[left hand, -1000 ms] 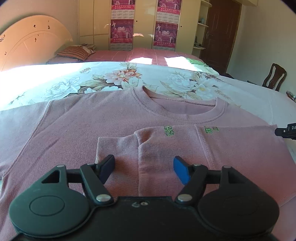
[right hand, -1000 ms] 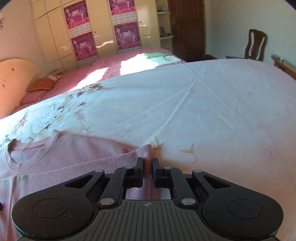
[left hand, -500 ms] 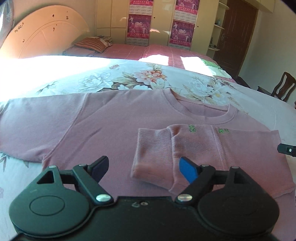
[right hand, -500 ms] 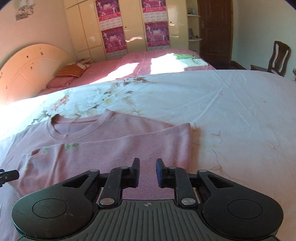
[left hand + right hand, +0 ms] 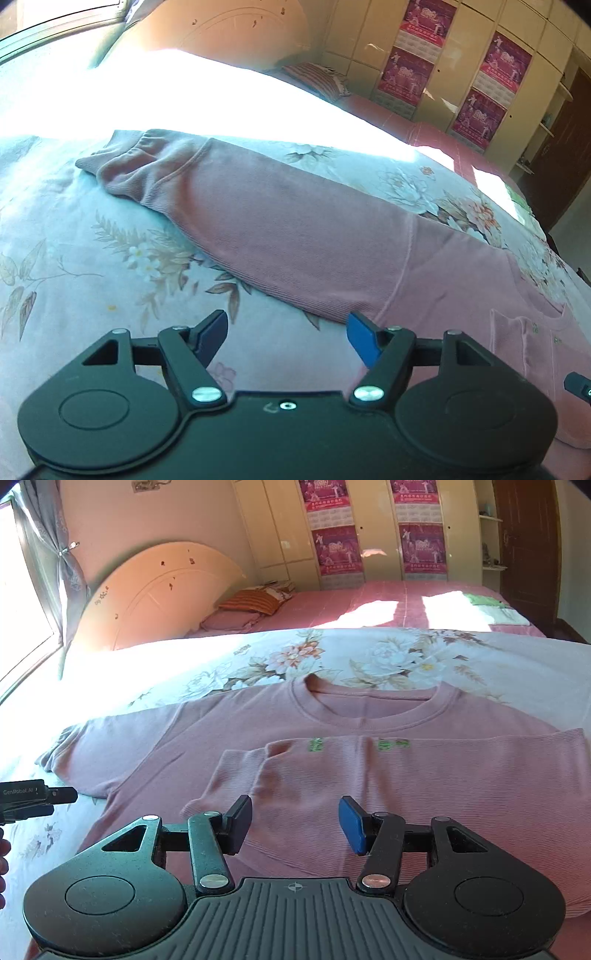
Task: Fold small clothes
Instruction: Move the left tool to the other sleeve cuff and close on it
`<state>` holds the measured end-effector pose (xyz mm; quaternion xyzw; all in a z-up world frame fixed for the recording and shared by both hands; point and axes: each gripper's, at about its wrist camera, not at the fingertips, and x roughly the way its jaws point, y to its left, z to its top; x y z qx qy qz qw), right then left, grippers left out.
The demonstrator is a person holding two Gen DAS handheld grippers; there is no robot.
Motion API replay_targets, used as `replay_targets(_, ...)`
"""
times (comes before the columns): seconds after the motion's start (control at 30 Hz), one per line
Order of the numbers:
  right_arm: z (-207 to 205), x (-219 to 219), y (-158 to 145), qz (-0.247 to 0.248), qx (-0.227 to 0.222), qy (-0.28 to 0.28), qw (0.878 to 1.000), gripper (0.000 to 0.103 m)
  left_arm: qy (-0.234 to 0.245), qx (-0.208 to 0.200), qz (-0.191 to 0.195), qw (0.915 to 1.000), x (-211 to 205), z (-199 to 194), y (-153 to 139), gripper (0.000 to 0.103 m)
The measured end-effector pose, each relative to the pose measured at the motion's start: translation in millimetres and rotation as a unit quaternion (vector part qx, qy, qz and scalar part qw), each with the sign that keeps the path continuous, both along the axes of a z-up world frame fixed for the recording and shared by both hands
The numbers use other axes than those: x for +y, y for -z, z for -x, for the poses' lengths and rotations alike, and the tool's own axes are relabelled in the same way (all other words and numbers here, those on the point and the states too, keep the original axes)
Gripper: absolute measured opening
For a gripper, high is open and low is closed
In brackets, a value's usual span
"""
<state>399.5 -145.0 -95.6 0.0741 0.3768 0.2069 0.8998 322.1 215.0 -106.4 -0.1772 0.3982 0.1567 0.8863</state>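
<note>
A pink sweater (image 5: 369, 716) lies flat on the floral bedsheet (image 5: 369, 657), its right sleeve (image 5: 406, 786) folded across the chest. My right gripper (image 5: 295, 821) hovers over that folded sleeve near its cuff (image 5: 236, 775). Its jaws are opening and the pads are not pressing on the cloth. The other sleeve (image 5: 295, 229) stretches out to the left, cuff (image 5: 122, 170) at the far end. My left gripper (image 5: 286, 332) hangs just before this sleeve's near edge, jaws closing, only sheet between them. It also shows as the left gripper (image 5: 37, 797) at the picture's left edge.
A second bed (image 5: 369, 605) with a pink cover, a striped pillow (image 5: 251, 603) and folded green cloth (image 5: 484, 602) stands behind. A curved headboard (image 5: 155, 590), a wardrobe with posters (image 5: 336, 550), a dark door (image 5: 524, 546) and a bright window at the left surround it.
My right gripper let go of the sweater's folded edge, opened, and swung left over the chest. My left gripper moved left from the folded cuff to the outstretched sleeve.
</note>
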Motion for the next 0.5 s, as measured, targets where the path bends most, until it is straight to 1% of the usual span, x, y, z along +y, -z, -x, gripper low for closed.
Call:
replay_targets(0.13, -7, 41, 3, 0.004, 0.0, -0.006, 1.0, 0.053, -0.034, 0.001, 0.011, 0.9994, 50, -2, 6, 0.069)
replay_targets(0.27, -15, 75, 10, 0.004, 0.007, -0.013, 1.0, 0.053, -0.068, 0.0, 0.029, 0.9972, 102, -9, 13, 0.066)
replay_targets(0.4, -23, 103, 15, 0.009, 0.012, -0.018, 1.0, 0.053, -0.095, -0.007, 0.067, 0.9932, 146, -20, 22, 0.065)
replay_targets(0.5, -28, 119, 20, 0.012, 0.017, -0.018, 1.0, 0.053, -0.103, -0.02, 0.098, 0.9897, 168, -29, 29, 0.065)
